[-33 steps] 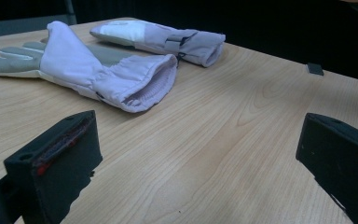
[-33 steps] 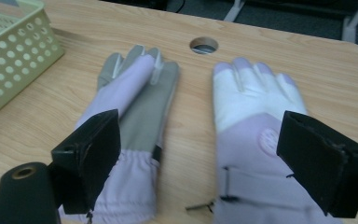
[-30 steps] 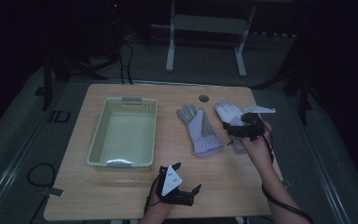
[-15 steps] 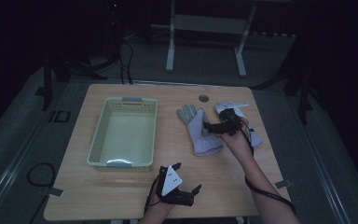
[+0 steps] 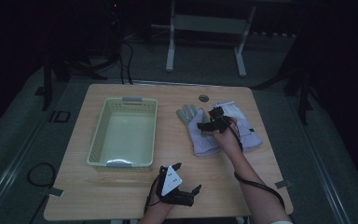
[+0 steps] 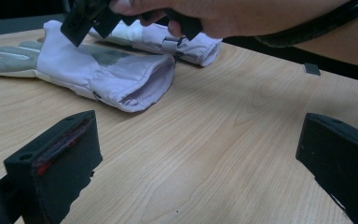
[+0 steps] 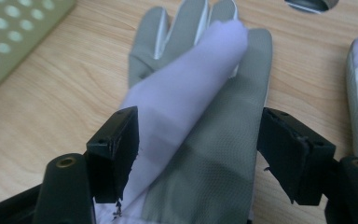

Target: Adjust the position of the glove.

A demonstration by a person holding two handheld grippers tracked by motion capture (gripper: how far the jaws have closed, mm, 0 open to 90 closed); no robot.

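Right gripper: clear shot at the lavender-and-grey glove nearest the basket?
Probably yes. The right gripper is over the lavender-and-grey glove, jaws just closing with the glove between them, nothing in between; whether they press it yet is unclear.

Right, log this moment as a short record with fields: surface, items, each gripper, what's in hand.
surface: wooden table
items: pale green basket at left; near glove lying flat, grey palm up; second glove beside it; small round disc behind them
left gripper: rests at the table's near edge, jaws wide apart, nothing between them
right gripper: over the near glove, jaws just been closing, one on each side of the palm, not yet pressing
in hand: picking up the near glove, not yet gripped
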